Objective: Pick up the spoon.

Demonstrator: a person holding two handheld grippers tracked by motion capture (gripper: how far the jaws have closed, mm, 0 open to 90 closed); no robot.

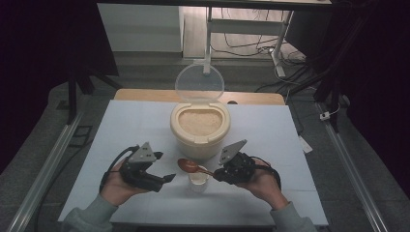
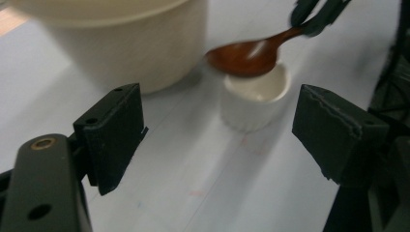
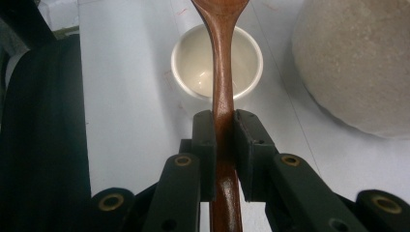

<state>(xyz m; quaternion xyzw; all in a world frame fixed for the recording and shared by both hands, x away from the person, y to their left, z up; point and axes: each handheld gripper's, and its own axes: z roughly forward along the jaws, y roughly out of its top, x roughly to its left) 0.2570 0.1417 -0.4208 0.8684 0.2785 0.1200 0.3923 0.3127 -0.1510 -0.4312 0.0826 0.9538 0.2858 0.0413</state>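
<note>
A cream rice container point(image 1: 200, 129) full of rice stands mid-table, its clear lid point(image 1: 199, 83) hinged upright behind it. In front of it sits a small white cup point(image 1: 198, 179) point(image 2: 255, 96) point(image 3: 216, 62), empty inside. My right gripper point(image 1: 216, 173) point(image 3: 224, 121) is shut on the handle of a brown wooden spoon point(image 1: 189, 166) point(image 3: 223, 92), whose bowl point(image 2: 244, 57) hovers over the cup's far rim. My left gripper point(image 1: 169, 178) point(image 2: 217, 130) is open, held above the table left of the cup, nothing between its pads.
The white table point(image 1: 125, 130) has bare room on both sides of the container. A wooden board edge point(image 1: 145, 94) runs along its back. Metal rails point(image 1: 58, 150) flank the table on the floor; a white frame and cables point(image 1: 251, 43) lie beyond.
</note>
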